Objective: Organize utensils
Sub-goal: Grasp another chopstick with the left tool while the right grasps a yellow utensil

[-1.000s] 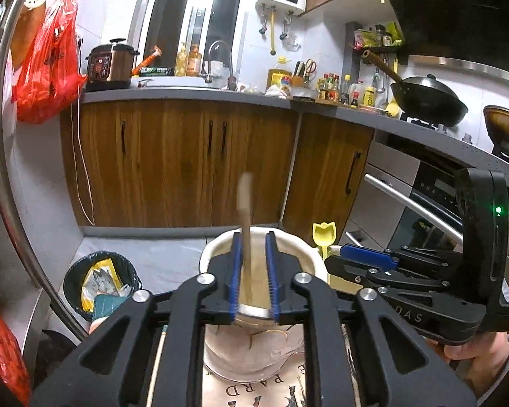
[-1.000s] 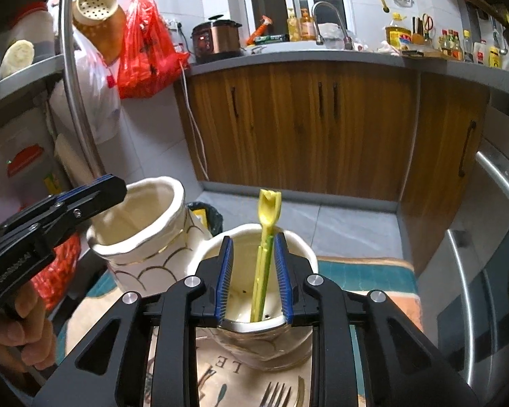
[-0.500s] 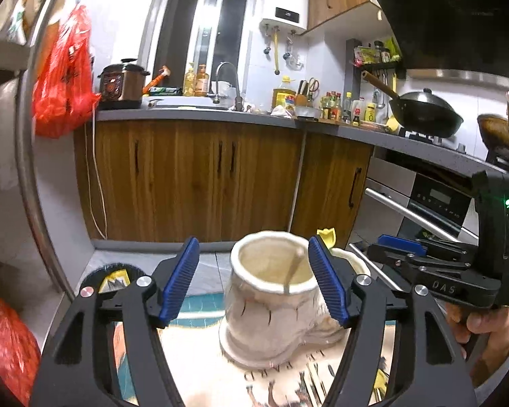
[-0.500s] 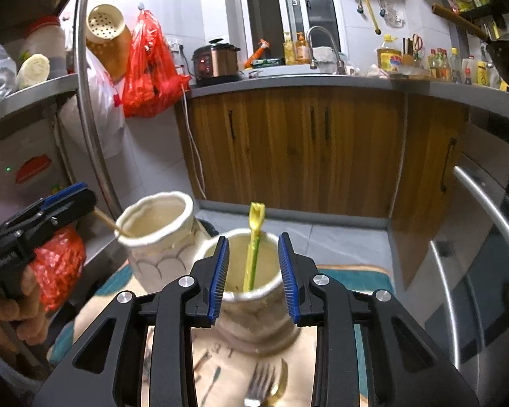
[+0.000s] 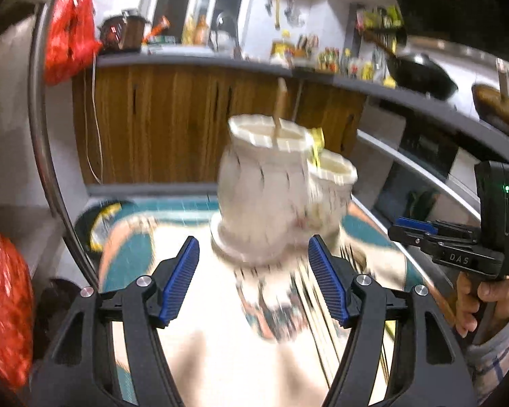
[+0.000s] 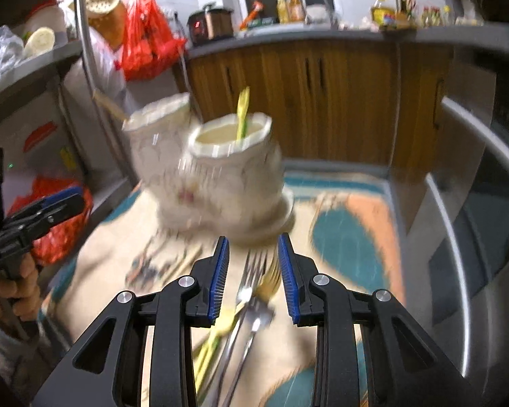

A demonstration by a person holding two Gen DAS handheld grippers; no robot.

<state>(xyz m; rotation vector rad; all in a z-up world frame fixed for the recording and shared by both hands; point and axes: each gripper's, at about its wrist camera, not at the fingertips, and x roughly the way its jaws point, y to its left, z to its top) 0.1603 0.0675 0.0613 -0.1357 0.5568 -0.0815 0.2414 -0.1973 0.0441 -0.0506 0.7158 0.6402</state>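
claws tilt downward, both empty: left claw [image 5: 253,279] spread wide, right claw [image 6: 253,278] narrowly apart above fork [image 6: 251,281]

Two cream ceramic utensil pots with scalloped rims stand upright and touching on a patterned cloth. The taller cream pot [image 5: 261,196] holds one tan wooden stick utensil [image 5: 280,108], leaning against its rim, upper end projecting well above it. The shorter cream pot [image 6: 234,176] holds one yellow plastic utensil [image 6: 242,112], near upright. In front of the pots, flat on the cloth: a silver metal fork [image 6: 251,281], tines toward the shorter pot, beside a yellow-handled utensil [image 6: 210,342]; others there are blurred.
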